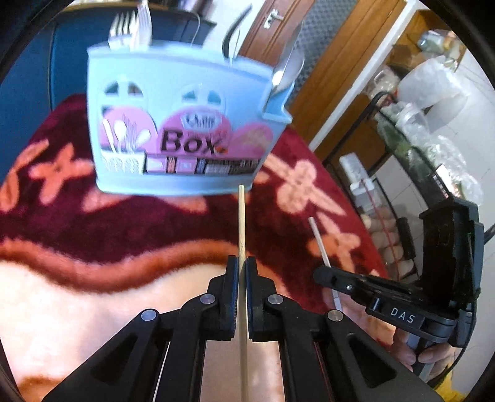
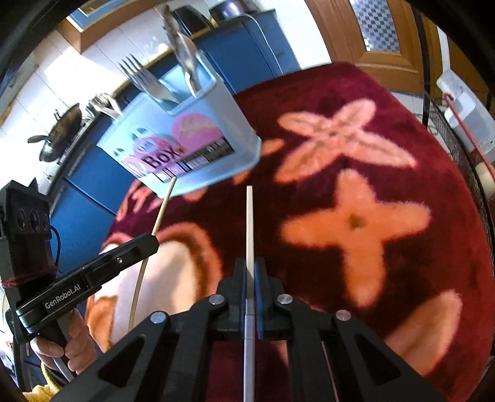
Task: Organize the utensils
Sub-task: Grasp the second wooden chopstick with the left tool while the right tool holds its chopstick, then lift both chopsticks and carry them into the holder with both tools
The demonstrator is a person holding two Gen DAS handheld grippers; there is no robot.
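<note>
A light blue cutlery box [image 1: 182, 123] with a pink "Box" label stands on the red flowered cloth; it also shows in the right wrist view [image 2: 185, 148]. Forks [image 1: 130, 27] and spoons [image 1: 287, 71] stand in it. My left gripper [image 1: 242, 263] is shut on a wooden chopstick [image 1: 241, 222] that points at the box's base. My right gripper [image 2: 250, 266] is shut on a white chopstick [image 2: 249, 225], to the right of the box. The right gripper [image 1: 321, 272] shows at the right of the left wrist view, and the left gripper [image 2: 154, 239] at the left of the right wrist view.
The red cloth [image 2: 355, 216] with pink flower shapes covers the table. Blue cabinets [image 2: 86, 191] stand behind the box, with a wok [image 2: 58, 136] on the counter. A wire rack [image 1: 411, 160] with plastic bags stands to the right.
</note>
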